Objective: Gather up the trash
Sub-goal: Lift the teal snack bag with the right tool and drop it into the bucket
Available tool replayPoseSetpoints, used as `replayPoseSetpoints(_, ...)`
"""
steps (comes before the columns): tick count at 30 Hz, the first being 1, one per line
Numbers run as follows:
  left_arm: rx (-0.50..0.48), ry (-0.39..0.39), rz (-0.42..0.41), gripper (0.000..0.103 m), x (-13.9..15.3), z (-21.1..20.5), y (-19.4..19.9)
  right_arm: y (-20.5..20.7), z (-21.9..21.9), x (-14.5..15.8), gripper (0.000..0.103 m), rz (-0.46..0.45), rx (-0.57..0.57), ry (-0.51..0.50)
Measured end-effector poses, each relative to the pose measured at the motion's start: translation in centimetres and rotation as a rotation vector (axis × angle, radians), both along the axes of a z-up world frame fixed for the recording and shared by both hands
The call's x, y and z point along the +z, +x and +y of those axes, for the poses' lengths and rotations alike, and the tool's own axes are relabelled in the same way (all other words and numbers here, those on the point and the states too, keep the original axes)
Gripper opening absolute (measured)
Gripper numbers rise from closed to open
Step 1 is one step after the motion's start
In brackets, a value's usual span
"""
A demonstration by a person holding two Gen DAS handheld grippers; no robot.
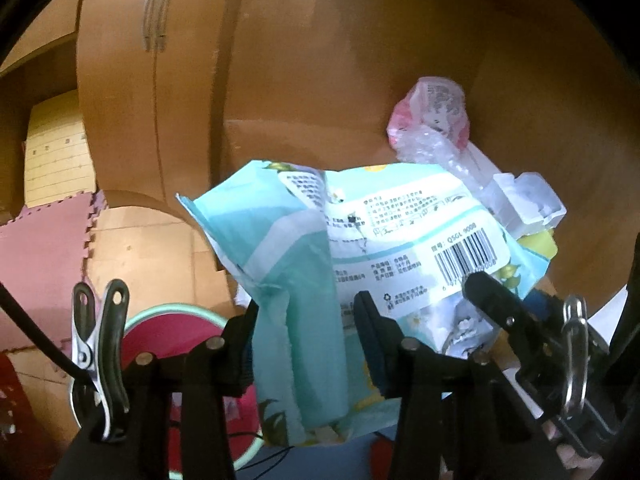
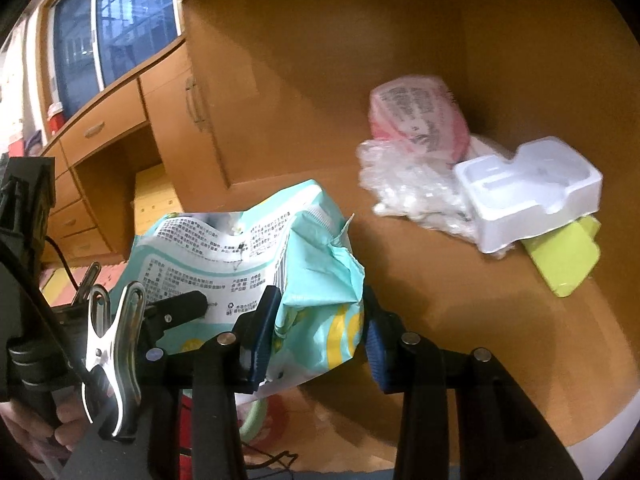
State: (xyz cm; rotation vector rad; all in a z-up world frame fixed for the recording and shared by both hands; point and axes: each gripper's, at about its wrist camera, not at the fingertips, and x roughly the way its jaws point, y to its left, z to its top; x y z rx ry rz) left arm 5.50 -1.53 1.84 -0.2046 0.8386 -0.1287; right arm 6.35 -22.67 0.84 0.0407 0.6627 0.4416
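Observation:
A crumpled teal and white wrapper (image 1: 320,264) with a barcode hangs between both grippers. My left gripper (image 1: 308,336) is shut on its left part. My right gripper (image 2: 320,332) is shut on its right part (image 2: 316,280); its black fingers (image 1: 496,304) also show at the right of the left wrist view. On the wooden desk (image 2: 440,288) behind lie a pink packet (image 2: 420,116), clear crinkled plastic (image 2: 404,188), a white plastic tray (image 2: 528,192) and a lime-green piece (image 2: 564,260). A round bin with a red inside and pale green rim (image 1: 176,332) sits below the wrapper.
Wooden cabinets with drawers (image 2: 104,128) and door handles (image 1: 156,16) stand to the left. Pink foam floor mats (image 1: 44,256) lie on the floor. The desk's back and side walls (image 2: 360,40) close in the trash pile.

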Motion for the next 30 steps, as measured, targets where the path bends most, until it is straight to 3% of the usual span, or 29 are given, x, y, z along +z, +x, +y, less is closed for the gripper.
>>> replayPoseSetpoints(19, 0.098, 0.074, 0.133, 0.046, -2.9, 8.2, -3.4, -1.8, 9.3, -2.7, 0.039, 0.062, 0.197, -0.056)
replayPoseSetpoints(30, 0.164, 0.066, 0.276, 0.046, -7.6, 11.8, -3.7, -1.9, 14.5, -6.3, 0.039, 0.139, 0.273, -0.152)
